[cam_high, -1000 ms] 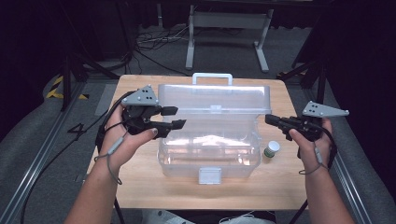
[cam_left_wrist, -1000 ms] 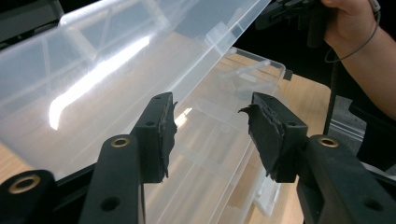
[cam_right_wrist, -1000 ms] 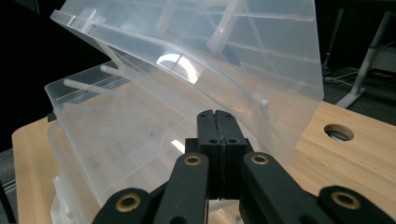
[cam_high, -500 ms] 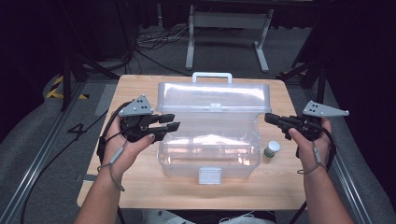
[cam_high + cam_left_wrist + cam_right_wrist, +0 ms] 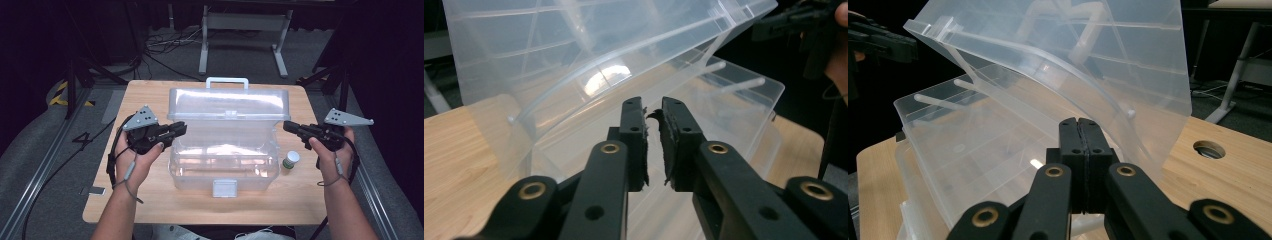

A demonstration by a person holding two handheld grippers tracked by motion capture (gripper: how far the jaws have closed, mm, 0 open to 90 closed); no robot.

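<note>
Clear plastic box (image 5: 225, 160) at mid-table (image 5: 150, 95), lid (image 5: 227, 107) already raised and standing tilted over the open base — opening done, or nearly so. Nothing visible inside the base; latch tab at the near wall hanging free. Small green-capped bottle (image 5: 290, 160) just right of the box, untouched — likely the item left to go in, judging by its place.

Left gripper (image 5: 176, 131) at the box's left wall, below the lid's edge; jaws just been closing, now a narrow gap with nothing between them. Right gripper (image 5: 291, 127) just off the box's right end, jaws pressed fully together, holding nothing.

From the left gripper view: torn padding on the pads (image 5: 669, 140), the lid's inner ribs close above, and the other gripper beyond the box's far corner. From the right gripper view: a round hole (image 5: 1209, 149) in the tabletop beyond the box — hidden from above by the lid. From the high view alone: the bottle and the white carry handle (image 5: 227, 82) behind the lid.
</note>
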